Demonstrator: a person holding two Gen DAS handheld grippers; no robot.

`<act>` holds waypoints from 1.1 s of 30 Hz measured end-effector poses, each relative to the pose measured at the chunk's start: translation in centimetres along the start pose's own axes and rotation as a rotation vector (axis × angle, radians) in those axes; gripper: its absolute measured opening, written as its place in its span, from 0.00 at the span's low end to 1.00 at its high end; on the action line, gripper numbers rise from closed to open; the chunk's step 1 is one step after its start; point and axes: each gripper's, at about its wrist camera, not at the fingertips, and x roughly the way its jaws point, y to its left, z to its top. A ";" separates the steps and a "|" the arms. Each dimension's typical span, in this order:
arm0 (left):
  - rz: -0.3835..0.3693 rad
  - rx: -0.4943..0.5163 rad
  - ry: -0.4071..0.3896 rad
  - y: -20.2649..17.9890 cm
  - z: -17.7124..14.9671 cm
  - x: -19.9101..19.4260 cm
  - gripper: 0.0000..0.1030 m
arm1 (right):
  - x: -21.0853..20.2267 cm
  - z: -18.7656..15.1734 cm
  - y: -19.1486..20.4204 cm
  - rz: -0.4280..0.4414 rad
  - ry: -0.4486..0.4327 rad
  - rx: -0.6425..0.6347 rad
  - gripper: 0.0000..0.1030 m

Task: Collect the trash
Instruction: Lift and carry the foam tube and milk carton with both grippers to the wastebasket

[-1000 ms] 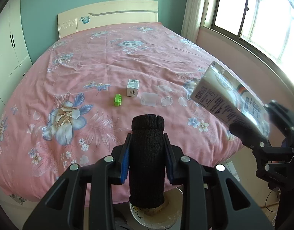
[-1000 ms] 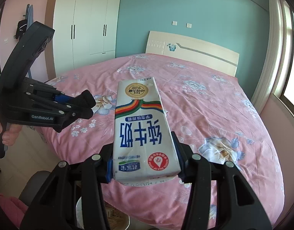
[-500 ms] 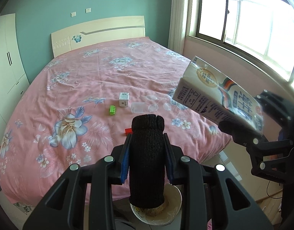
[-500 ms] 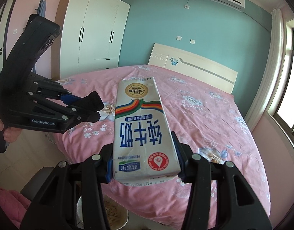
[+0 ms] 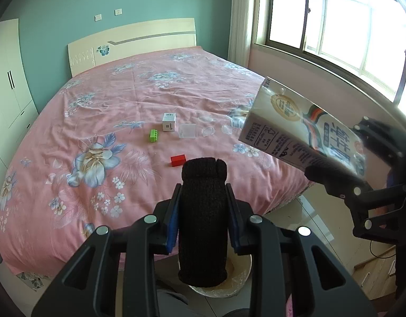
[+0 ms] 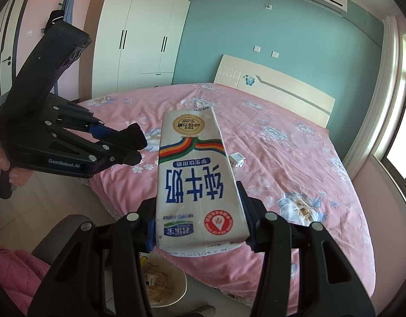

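Note:
My left gripper (image 5: pixel 203 194) is shut on a black knitted roll (image 5: pixel 203 219), like a rolled sock, held upright between its blue pads. The right wrist view shows that left gripper (image 6: pixel 133 145) at the left, held by a hand. My right gripper (image 6: pixel 199 211) is shut on a white milk carton (image 6: pixel 193 174) with blue print, held by its base. In the left wrist view the carton (image 5: pixel 293 121) tilts at the right above the bed corner. A cream bin (image 5: pixel 244 281) with a plastic liner stands on the floor below both grippers, its rim (image 6: pixel 180 289) partly hidden by the fingers.
On the pink flowered bed (image 5: pixel 123 100) lie a green block (image 5: pixel 153 135), a small white box (image 5: pixel 169 125), a clear plastic cup (image 5: pixel 187 131) and a red block (image 5: pixel 178 160). A window wall runs along the right, white wardrobes (image 6: pixel 139 39) at the left. Something pink (image 6: pixel 15 274) lies low left.
Both grippers have drawn back from the bed with their loads still held. The bed looks farther off, the red block has come into view, and more of the bin shows below.

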 end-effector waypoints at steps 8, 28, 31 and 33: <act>-0.017 -0.010 0.075 0.2 -3.4 2.4 0.32 | 2.1 -2.9 1.2 0.039 0.060 0.019 0.49; -0.058 -0.058 0.287 0.0 -10.4 10.6 0.32 | 8.8 -11.1 3.7 0.135 0.244 0.072 0.49; -0.062 -0.068 0.323 -0.1 -11.4 12.0 0.32 | 10.0 -12.7 4.2 0.153 0.281 0.083 0.49; -0.064 -0.077 0.345 0.0 -12.1 13.0 0.32 | 10.9 -13.9 4.4 0.165 0.310 0.090 0.49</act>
